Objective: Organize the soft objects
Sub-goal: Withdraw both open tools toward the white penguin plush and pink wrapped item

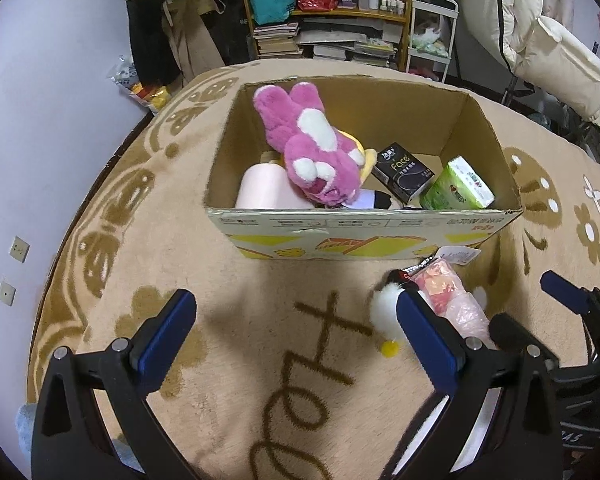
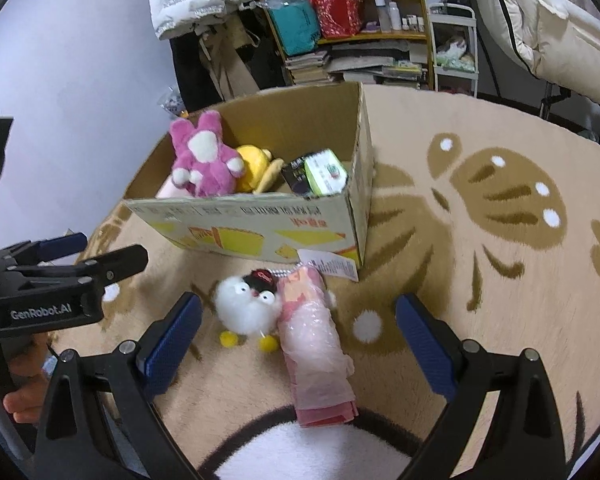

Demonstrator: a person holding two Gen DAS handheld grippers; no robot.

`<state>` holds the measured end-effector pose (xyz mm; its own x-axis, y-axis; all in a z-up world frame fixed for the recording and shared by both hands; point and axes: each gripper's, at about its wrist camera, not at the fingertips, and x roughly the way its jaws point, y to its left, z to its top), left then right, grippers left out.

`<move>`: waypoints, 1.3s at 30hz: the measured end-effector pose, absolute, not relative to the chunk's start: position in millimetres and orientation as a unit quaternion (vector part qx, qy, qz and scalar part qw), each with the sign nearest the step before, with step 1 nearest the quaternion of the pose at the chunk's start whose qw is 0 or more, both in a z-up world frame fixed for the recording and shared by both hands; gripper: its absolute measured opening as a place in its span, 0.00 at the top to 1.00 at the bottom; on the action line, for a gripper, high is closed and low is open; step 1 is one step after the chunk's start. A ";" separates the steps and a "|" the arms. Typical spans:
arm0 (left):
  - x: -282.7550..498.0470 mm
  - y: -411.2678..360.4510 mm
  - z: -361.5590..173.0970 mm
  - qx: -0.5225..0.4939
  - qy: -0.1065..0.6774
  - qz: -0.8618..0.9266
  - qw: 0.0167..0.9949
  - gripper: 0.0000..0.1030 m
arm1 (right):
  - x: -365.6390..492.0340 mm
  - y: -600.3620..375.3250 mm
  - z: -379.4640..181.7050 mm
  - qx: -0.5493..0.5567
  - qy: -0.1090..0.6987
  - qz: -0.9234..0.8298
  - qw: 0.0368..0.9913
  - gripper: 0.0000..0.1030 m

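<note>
An open cardboard box [image 1: 340, 236] [image 2: 260, 224] stands on the rug. It holds a pink plush bear [image 1: 312, 144] [image 2: 204, 160], a yellow plush [image 2: 256, 164], a pink bottle [image 1: 264, 188], a black tissue pack [image 1: 404, 174] and a green tissue pack [image 1: 458, 186] [image 2: 326, 172]. In front of the box lie a white fluffy chick toy [image 2: 246, 306] [image 1: 384, 310] and a pink plastic-wrapped roll [image 2: 318, 340] [image 1: 456, 296]. My left gripper [image 1: 296, 324] is open and empty above the rug. My right gripper [image 2: 300, 332] is open, its fingers on either side of the chick and the roll.
A beige patterned rug [image 1: 300, 360] [image 2: 480, 240] covers the surface. Behind stand a shelf [image 1: 332, 12] with bags and books, hanging coats [image 1: 160, 20] and a white jacket [image 2: 560, 20]. The lilac wall [image 1: 40, 120] is on the left.
</note>
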<state>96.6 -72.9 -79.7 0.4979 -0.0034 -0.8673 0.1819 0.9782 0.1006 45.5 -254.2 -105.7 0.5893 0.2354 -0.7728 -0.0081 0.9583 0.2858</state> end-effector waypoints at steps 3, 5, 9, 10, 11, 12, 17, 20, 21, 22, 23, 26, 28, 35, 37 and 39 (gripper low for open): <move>99.9 -78.0 -85.5 0.090 0.501 -0.061 0.858 0.03 | 46.9 -254.1 -114.4 0.125 0.457 0.062 0.879 0.01; 102.5 -82.1 -90.1 0.091 0.503 -0.065 0.857 0.03 | 49.1 -255.0 -119.6 0.126 0.463 0.060 0.876 0.01; 108.0 -87.5 -98.3 0.095 0.510 -0.069 0.852 0.03 | 53.5 -257.0 -128.9 0.130 0.472 0.057 0.870 0.01; 109.4 -89.0 -100.4 0.096 0.512 -0.070 0.851 0.03 | 54.0 -256.4 -130.0 0.130 0.474 0.056 0.869 0.01; 110.3 -90.0 -102.4 0.097 0.513 -0.070 0.850 0.03 | 55.1 -256.2 -132.0 0.130 0.477 0.056 0.867 0.01; 110.9 -91.5 -104.3 0.097 0.514 -0.071 0.849 0.03 | 56.0 -255.9 -134.7 0.129 0.481 0.056 0.866 0.01; 115.2 -97.4 -113.5 0.100 0.522 -0.078 0.843 0.03 | 59.2 -253.8 -147.1 0.124 0.500 0.054 0.855 0.01; 117.5 -100.0 -119.5 0.098 0.530 -0.084 0.838 0.03 | 60.9 -253.6 -153.6 0.123 0.510 0.053 0.849 0.01; 118.1 -100.5 -121.0 0.096 0.532 -0.086 0.837 0.03 | 61.8 -253.4 -155.6 0.123 0.513 0.053 0.848 0.01; 118.5 -101.2 -122.5 0.096 0.534 -0.087 0.835 0.03 | 62.3 -253.1 -157.8 0.122 0.517 0.053 0.846 0.01; 119.0 -102.1 -124.1 0.095 0.536 -0.090 0.834 0.03 | 62.3 -251.9 -158.6 0.121 0.519 0.053 0.844 0.01; 120.2 -105.5 -128.4 0.100 0.541 -0.097 0.830 0.03 | 63.8 -249.7 -163.4 0.117 0.530 0.052 0.838 0.01; 121.7 -107.9 -131.4 0.100 0.543 -0.101 0.828 0.03 | 64.8 -249.1 -166.8 0.114 0.537 0.053 0.834 0.01; 124.0 -116.1 -141.7 0.110 0.553 -0.117 0.818 0.03 | 72.8 -250.4 -177.8 0.112 0.548 0.052 0.827 0.01; 125.2 -117.4 -144.9 0.111 0.559 -0.123 0.812 0.03 | 75.3 -250.4 -180.4 0.111 0.553 0.050 0.824 0.01; 125.9 -118.0 -148.1 0.107 0.565 -0.129 0.808 0.03 | 76.0 -249.2 -183.8 0.111 0.557 0.051 0.822 0.01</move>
